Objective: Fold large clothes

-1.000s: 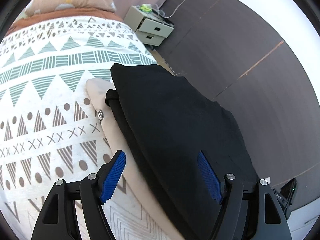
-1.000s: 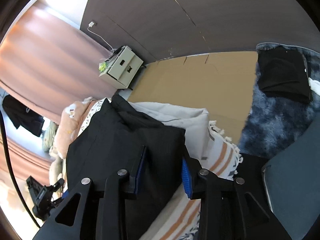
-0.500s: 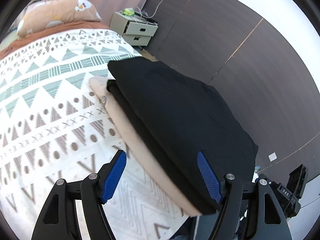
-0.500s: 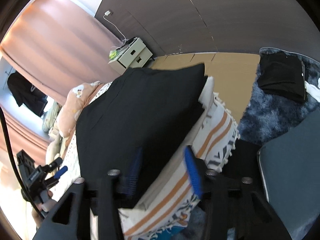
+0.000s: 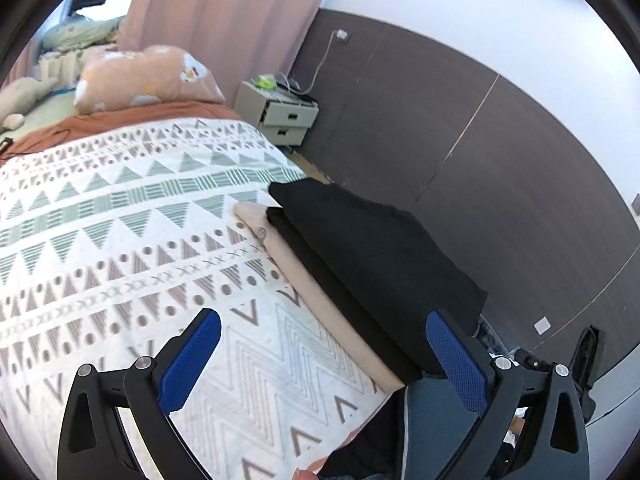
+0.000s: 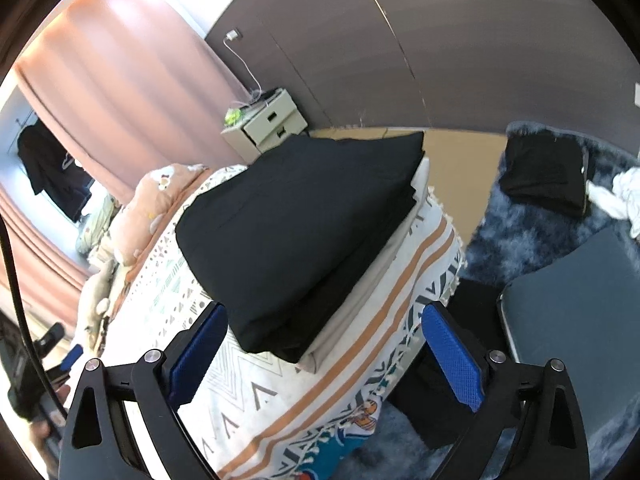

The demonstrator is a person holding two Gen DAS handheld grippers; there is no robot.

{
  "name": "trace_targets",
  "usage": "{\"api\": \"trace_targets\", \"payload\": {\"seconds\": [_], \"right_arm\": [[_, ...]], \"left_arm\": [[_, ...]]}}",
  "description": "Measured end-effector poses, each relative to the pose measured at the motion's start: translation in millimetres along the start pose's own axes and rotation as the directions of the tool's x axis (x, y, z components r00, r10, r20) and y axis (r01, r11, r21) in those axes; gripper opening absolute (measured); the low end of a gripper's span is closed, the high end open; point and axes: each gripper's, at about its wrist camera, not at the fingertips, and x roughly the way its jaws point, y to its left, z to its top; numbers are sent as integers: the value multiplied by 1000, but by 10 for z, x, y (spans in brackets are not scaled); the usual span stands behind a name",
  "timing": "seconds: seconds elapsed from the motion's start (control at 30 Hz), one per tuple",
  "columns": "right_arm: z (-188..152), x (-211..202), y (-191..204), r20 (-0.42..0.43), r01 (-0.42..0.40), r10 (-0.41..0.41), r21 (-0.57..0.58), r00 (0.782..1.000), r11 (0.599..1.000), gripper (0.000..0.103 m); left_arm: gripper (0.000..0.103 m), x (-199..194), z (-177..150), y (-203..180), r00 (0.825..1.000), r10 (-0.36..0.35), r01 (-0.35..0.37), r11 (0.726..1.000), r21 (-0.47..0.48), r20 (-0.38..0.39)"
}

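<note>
from the left wrist view i see my left tool [image 5: 320, 354] with its jaws opening wide and nothing between the blue pads [image 5: 191, 359]; they hang above the patterned bedspread [image 5: 120, 240] and press on nothing. the folded black garment [image 5: 372, 248] lies near the bed's right edge, stacked on a folded beige garment [image 5: 320, 300] whose long edge sticks out to the left of the black one. both sit flat on the bedspread, just ahead of the tool and clear of it.

from the right wrist view my right tool [image 6: 324, 356] is also opening, pads [image 6: 450, 360] far apart and empty. the same black garment [image 6: 304, 220] shows as a neat rectangle on top, with the beige garment [image 6: 360, 304] peeking out below its near and right edges. the stack rests close to the corner of the bed, where the bedspread [image 6: 248, 396] carries orange stripes and a fringed hem hanging over the side.

beyond the bed i see an orange floral pillow [image 5: 144, 80] at the head, a pink curtain [image 5: 224, 20], and a pale nightstand [image 5: 280, 114] with two drawers against the dark wall panel [image 5: 460, 140]. on the floor to the right lies a shaggy blue-grey rug [image 6: 528, 236] with another folded black garment [image 6: 544, 172] and a crumpled white cloth [image 6: 620, 196] on it.
</note>
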Motion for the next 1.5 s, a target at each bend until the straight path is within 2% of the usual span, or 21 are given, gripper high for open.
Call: {"api": "trace_targets", "payload": {"seconds": [0.23,0.57,0.7,0.97,1.13,1.3,1.5], "right_arm": [[-254,-207,344,22,9,-7,-80,1000,997,98],[-611,-622,795,39,-5,13,-196,999,981,98],[-763,-799,935,45,-29,40,-233,998,972,98],[-1032,-1145,1182,59,-62,84,-302,995,951,98],[-1209,-1348,1349,65,-81,111,-356,992,931,98],[-1381,-1544,1477,74,-91,132,-410,988,908,98],[-1605,-1728,1565,83,-100,156,-464,984,880,98]], "left_arm": [[103,-706,-197,56,997,52,-55,997,56,62],[103,-1754,-561,265,978,129,-145,986,83,166],[103,-2115,-723,295,961,174,-197,976,89,214],[103,-2713,-1095,342,930,215,-240,970,50,297],[103,-2936,-1356,394,916,249,-266,964,13,314],[103,-3157,-1669,411,885,300,-317,948,-10,357],[103,-3356,-2027,452,862,344,-361,932,-26,372]]}}
